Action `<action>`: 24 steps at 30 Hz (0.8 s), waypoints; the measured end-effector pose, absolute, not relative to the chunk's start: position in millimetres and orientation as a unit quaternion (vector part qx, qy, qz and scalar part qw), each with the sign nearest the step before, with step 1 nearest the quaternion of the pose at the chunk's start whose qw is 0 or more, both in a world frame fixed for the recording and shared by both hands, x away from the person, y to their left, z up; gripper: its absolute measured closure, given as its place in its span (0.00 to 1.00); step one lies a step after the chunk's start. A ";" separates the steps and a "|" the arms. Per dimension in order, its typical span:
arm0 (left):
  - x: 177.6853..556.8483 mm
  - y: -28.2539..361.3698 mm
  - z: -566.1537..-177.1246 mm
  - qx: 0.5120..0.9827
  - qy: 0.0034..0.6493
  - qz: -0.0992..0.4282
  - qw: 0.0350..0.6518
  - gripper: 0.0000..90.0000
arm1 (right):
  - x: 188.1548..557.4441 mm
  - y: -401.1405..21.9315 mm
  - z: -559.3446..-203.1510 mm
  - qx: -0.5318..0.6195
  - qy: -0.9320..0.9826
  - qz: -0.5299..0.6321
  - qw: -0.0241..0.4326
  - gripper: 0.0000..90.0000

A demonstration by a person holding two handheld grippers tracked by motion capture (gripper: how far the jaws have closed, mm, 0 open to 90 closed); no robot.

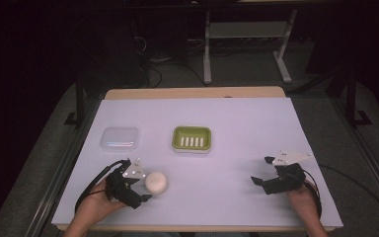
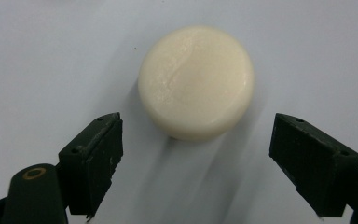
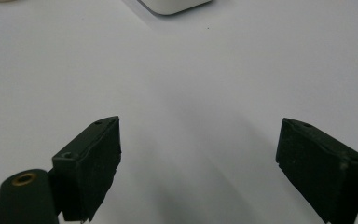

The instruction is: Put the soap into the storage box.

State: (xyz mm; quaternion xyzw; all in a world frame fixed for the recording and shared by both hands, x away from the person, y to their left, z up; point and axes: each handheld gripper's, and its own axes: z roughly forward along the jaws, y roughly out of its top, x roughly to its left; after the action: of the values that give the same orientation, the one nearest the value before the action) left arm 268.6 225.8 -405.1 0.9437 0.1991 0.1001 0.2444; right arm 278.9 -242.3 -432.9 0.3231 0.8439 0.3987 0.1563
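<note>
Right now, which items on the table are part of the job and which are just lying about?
In play:
- round soap bar, on the white sheet ahead of the open left gripper, not gripped
- green soap dish, its likely destination

Lying about:
- clear lidded box
- right gripper, open over bare table sheet

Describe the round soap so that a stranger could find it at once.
On the white table cover, look near the front left corner, just ahead of the open left claw. The soap there is a cream puck, unlike the green dish and clear lid.
</note>
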 end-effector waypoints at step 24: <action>283.2 207.6 -407.9 0.954 0.190 0.086 0.215 0.19 | 279.5 -241.4 -433.0 0.321 0.844 0.401 0.155 0.15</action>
State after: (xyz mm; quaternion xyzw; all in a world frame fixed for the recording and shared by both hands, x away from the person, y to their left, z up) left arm 283.2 207.6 -407.9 0.9540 0.1905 0.0857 0.2149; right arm 279.5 -241.4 -433.0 0.3210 0.8438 0.4013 0.1546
